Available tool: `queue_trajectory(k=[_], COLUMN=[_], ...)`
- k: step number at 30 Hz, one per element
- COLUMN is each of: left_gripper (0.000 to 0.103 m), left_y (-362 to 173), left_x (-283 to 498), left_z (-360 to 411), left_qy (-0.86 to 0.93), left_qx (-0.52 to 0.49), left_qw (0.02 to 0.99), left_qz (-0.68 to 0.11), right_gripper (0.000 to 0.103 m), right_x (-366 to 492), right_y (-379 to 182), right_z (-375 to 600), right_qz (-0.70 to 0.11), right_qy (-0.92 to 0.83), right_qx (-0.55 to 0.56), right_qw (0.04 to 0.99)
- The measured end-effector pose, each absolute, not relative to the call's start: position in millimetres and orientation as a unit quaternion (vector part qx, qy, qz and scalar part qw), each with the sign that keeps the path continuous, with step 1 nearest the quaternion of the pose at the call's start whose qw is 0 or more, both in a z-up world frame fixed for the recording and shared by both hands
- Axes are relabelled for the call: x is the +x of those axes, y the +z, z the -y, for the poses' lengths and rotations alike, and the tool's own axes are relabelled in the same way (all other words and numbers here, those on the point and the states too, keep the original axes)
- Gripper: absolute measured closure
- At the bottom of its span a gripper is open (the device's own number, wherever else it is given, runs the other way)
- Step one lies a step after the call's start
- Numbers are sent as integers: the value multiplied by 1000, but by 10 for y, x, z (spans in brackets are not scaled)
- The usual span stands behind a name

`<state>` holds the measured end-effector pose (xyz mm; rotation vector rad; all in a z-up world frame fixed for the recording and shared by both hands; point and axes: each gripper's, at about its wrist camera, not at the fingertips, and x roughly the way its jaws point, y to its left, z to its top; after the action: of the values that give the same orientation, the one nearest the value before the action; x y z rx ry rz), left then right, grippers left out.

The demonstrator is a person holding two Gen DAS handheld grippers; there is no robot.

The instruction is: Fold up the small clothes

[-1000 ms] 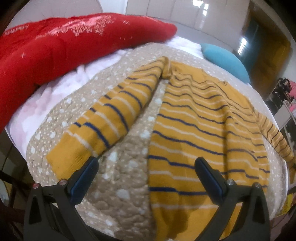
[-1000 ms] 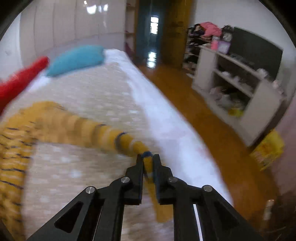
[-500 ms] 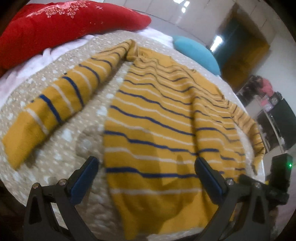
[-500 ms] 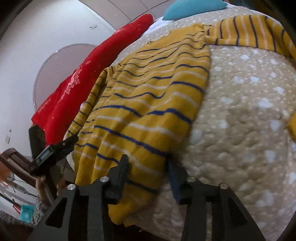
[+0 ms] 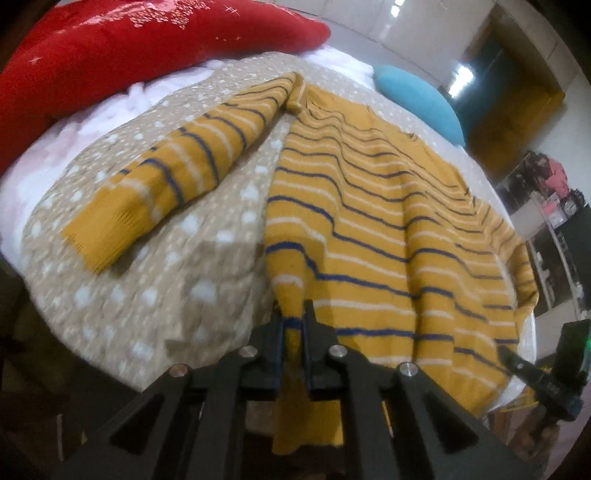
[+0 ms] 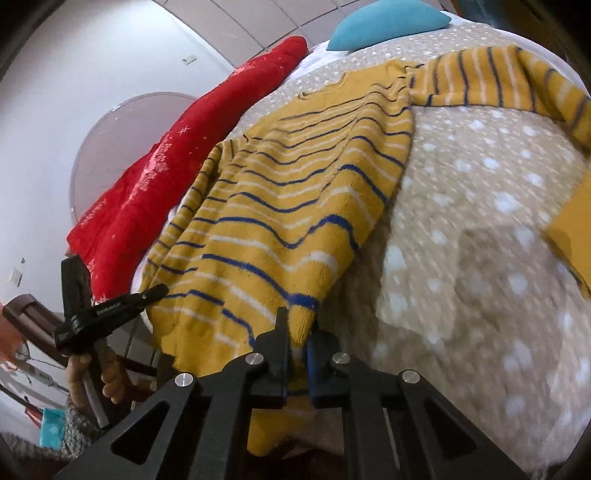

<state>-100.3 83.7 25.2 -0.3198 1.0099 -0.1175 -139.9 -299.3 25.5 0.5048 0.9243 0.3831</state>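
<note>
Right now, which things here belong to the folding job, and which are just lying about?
In the job: striped sweater; left gripper and right gripper, both shut on its hem; spotted quilt beneath.
Lying about: red cushion; blue pillow; shelf unit.

Home bedroom. A bed fills both views, covered by a beige quilted bedspread with white spots (image 5: 155, 295), white sheet beneath at the edges. At the head lie a long red pillow with white snowflake pattern (image 5: 129, 48) and a teal oval cushion (image 6: 384, 22). White panelled wall behind (image 6: 129, 48). A mustard-yellow knit sweater with blue and white stripes (image 5: 369, 221) is spread flat on the bedspread. Right edge of the left wrist view: an open shelf unit cluttered with pink and dark items (image 5: 554, 192), a dark wooden doorway beyond (image 5: 517, 92).
</note>
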Motion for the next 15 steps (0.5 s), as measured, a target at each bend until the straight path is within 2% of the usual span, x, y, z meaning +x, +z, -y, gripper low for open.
queue_trajectory(k=[4, 7, 9, 10, 11, 12, 13, 15], left_gripper=[95, 90, 75, 62, 53, 49, 46, 38], left_y=[220, 298, 397, 444, 493, 535, 568, 602], left_x=[-1203, -1292, -1325, -1331, -1332, -1321, -1313, -1268], left_z=[-874, -929, -938, -943, -940, -922, -887, -789], left_qy=[-46, -51, -51, -49, -50, -55, -62, -77], left_qx=[-144, -144, -136, -134, -134, -135, -133, -127], left_qw=[861, 867, 876, 881, 886, 890, 892, 895], left_qz=[-486, -475, -459, -450, -441, -432, -427, -421], right_gripper=[93, 92, 90, 80, 72, 58, 51, 51], right_x=[-1666, -1851, -1959, -1982, -1994, -1992, -1961, -1890], right_y=[60, 194, 398, 500, 573, 617, 654, 651], right_z=[3122, 3350, 3566, 3709, 3842, 3946, 4054, 4206], right_qz=[-458, -427, -393, -376, -363, -357, -351, -351], right_qy=[164, 155, 107, 66, 19, -22, -64, -106], right_qx=[254, 264, 233, 213, 192, 173, 149, 134], right_qw=[836, 851, 883, 899, 911, 918, 922, 921])
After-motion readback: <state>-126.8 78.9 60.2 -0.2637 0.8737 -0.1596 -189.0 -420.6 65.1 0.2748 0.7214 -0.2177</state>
